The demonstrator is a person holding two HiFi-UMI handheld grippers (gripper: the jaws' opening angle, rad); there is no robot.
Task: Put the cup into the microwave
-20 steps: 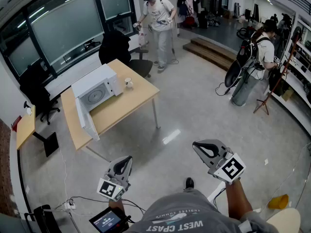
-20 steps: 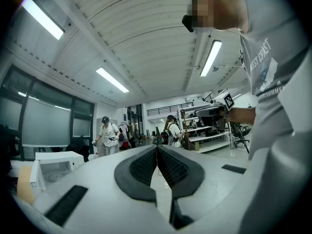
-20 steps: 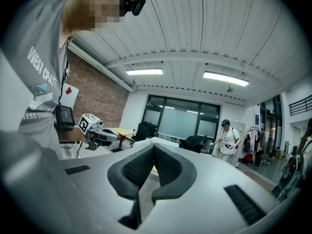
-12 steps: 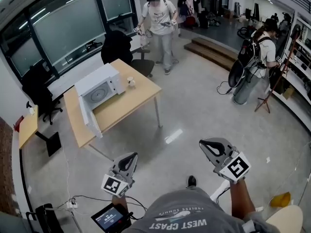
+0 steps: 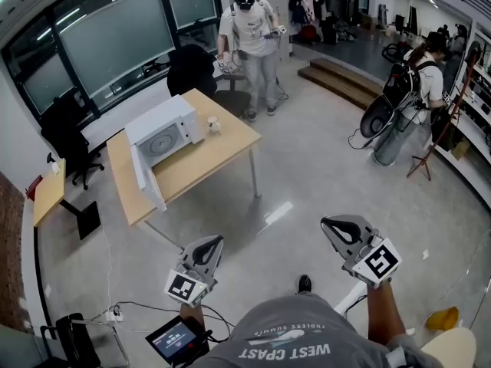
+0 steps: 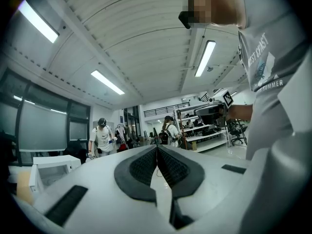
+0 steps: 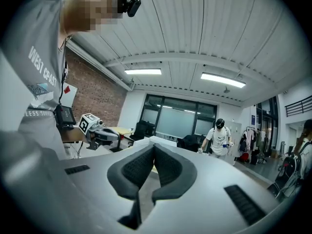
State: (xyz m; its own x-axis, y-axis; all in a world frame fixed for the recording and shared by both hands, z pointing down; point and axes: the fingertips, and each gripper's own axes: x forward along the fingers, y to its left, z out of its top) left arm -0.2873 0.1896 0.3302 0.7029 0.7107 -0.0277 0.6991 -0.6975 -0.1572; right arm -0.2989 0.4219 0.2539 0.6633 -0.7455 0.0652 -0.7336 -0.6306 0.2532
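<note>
Plainly at the very start, with nothing handled yet. Across a wide stretch of shiny grey floor (image 5: 307, 167), a pale rectangular wooden bench on thin metal legs (image 5: 222, 156). Behind its far corner, a person in a white shirt (image 5: 249, 37) beside a black office chair (image 5: 192, 69). On the left part of the bench, a boxy white microwave (image 5: 180, 117) with its door (image 5: 146, 179) swung wide open toward the near edge, round turntable (image 5: 161, 141) showing inside, cavity apparently empty.

Low in the head view, the left gripper (image 5: 213, 242), white and two-jawed, and the right gripper (image 5: 331, 224), of the same make. Both held level over bare floor and aimed roughly toward the bench. Shut tight in each gripper view, dark ribbed pads (image 6: 141, 167) pressed together, nothing between them, nothing held.

Smallest of all, a little white cup (image 5: 214, 124), upright on the bench just right of the microwave and apart from it; too small to make out a handle or contents.

Judged done: only the open door. Left to do: close the distance, open one gripper, close on the cup, lift, carry it left into the cavity, set down, let go.

Cup well apart from both grippers, ahead and to the left, more in line with the left gripper, out of reach from here.
</note>
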